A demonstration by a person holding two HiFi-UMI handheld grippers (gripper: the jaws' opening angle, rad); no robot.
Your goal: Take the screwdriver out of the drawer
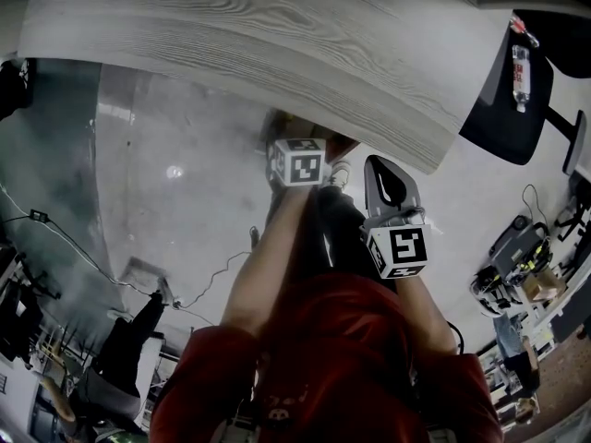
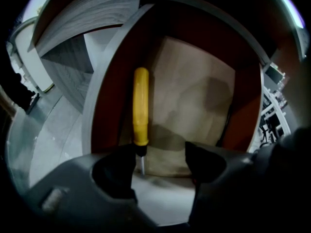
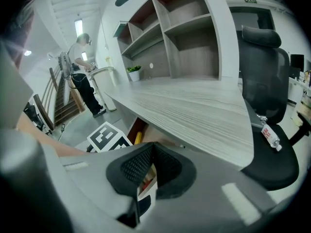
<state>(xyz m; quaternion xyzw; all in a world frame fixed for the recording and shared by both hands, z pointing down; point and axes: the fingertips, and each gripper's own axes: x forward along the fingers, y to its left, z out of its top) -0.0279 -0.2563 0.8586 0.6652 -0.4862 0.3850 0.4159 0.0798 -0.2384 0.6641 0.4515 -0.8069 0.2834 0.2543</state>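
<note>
A screwdriver with a yellow handle lies lengthwise along the left wall of the open drawer, which has red-brown sides and a tan bottom. Its thin metal shaft points toward me. My left gripper hangs over the drawer's near end, open, with the shaft just beside the left finger and no pad touching it. In the head view its marker cube sits under the desk edge. My right gripper is shut on nothing, held back to the right; a bit of the yellow handle shows past it.
The grey wood desk top overhangs the drawer. A black office chair with a small bottle on its seat stands to the right. Wall shelves rise behind the desk. A person stands far off. Cables cross the floor.
</note>
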